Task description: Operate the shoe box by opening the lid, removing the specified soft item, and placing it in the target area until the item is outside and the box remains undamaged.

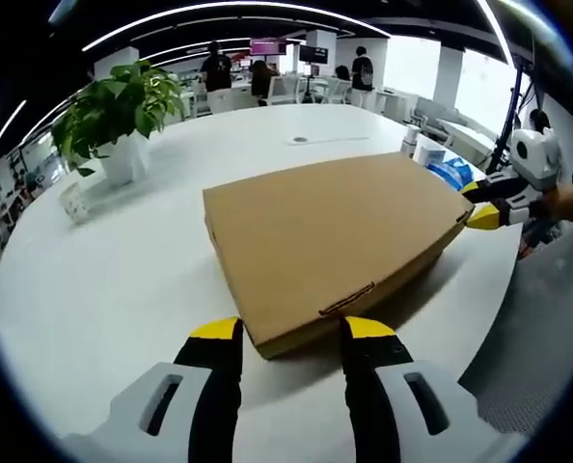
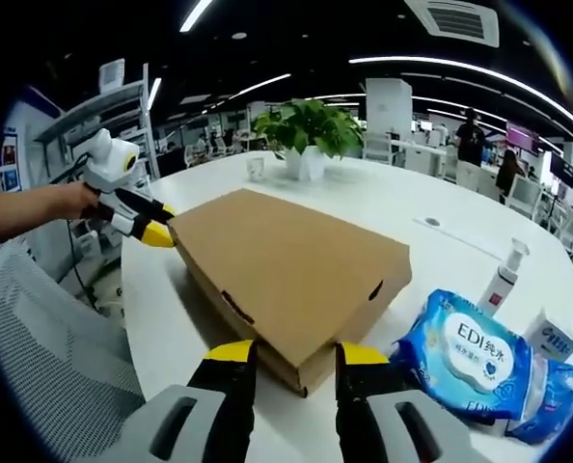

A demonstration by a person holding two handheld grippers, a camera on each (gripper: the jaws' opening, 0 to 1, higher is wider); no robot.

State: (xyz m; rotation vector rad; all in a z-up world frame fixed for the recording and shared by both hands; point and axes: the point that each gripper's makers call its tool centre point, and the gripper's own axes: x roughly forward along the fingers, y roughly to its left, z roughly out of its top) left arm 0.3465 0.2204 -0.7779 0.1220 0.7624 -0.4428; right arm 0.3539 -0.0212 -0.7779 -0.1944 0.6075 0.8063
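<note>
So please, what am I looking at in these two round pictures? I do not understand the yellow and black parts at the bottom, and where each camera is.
A person holds a pair of tongs in each hand, and a small camera rides on each pair, looking forward along it. The yellow-tipped black parts at the bottom are that camera's own tongs: the left tongs and the right tongs. Both are open, placed at opposite corners of a closed cardboard box on a white table. Neither pair holds anything. Each picture also shows the other pair at the far corner. A potted plant, a pack of wet wipes and a small spray bottle also stand on the table.
</note>
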